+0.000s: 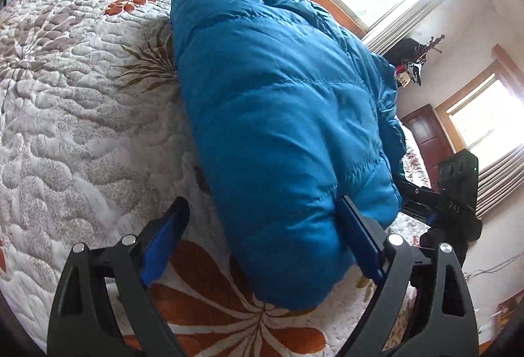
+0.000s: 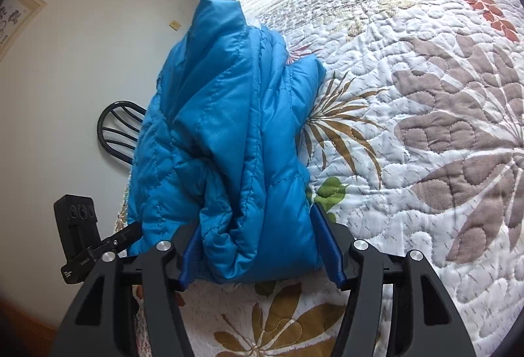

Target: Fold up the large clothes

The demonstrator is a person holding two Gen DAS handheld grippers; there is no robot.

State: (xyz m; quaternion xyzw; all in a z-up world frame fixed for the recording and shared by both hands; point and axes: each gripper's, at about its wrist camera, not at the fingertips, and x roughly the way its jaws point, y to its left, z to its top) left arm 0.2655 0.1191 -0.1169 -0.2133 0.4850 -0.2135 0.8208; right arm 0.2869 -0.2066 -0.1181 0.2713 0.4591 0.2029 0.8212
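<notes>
— One blue puffer jacket (image 1: 281,115) is all I count, bundled thick on the quilted bedspread (image 1: 72,115), filling the middle of both views.

— And your grippers?

— Two. My left gripper (image 1: 262,242) gapes wide: one pad touches the bundle's end, the other hangs clear over the quilt. My right gripper (image 2: 258,245) straddles the opposite end; whether its pads press the fabric, I cannot tell.

— Which step?

— Tidying the fold, I judge. Next I'd need both ends squeezed evenly, or the puffy layers spring apart.

— Anything else?

— One chair (image 2: 118,131), middle left.
</notes>
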